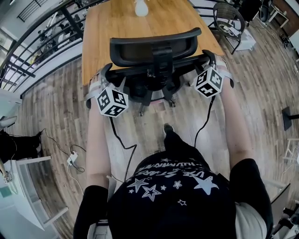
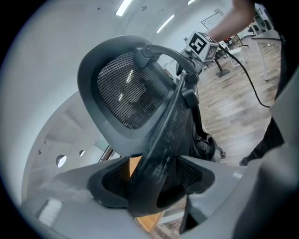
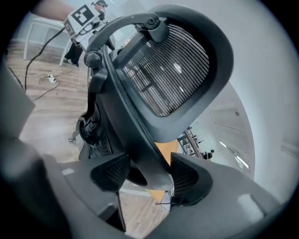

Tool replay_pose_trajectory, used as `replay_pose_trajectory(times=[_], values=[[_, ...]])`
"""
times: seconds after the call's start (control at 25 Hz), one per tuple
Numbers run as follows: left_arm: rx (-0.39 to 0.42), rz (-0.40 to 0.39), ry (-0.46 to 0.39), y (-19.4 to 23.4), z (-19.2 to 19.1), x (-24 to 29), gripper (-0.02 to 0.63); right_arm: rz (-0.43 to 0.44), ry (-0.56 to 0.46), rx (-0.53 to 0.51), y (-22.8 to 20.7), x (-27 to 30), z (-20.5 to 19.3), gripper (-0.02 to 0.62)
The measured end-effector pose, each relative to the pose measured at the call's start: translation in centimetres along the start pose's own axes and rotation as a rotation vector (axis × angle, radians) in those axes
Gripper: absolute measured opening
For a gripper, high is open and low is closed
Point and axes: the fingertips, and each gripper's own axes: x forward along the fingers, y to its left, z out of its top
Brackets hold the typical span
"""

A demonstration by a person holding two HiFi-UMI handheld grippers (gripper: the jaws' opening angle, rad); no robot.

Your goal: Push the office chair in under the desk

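The black mesh office chair point(image 1: 154, 46) stands at the near end of the wooden desk point(image 1: 112, 28), its back towards me. My left gripper point(image 1: 105, 73) is shut on the left end of the chair's curved back frame. My right gripper point(image 1: 211, 58) is shut on the right end. In the left gripper view the frame bar point(image 2: 163, 140) runs between the pads of my left gripper point(image 2: 156, 179), below the headrest point(image 2: 126, 93). In the right gripper view the same bar point(image 3: 135, 135) sits in my right gripper point(image 3: 149, 175). The seat is hidden behind the backrest.
A white object point(image 1: 141, 8) stands on the desk's far part. Another dark chair point(image 1: 229, 21) is at the back right. Cables and a plug strip point(image 1: 72, 158) lie on the wood floor at left. A railing point(image 1: 42, 32) runs along the left. My foot point(image 1: 168, 128) is behind the chair base.
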Motion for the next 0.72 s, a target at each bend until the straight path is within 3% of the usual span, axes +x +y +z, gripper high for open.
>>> replay_pose_trajectory(times=[0.72], values=[[-0.010,0.018,0.003,-0.2,-0.2,1.3,0.322,-0.016,-0.030,-0.001,-0.2,1.6,-0.1,0.275]])
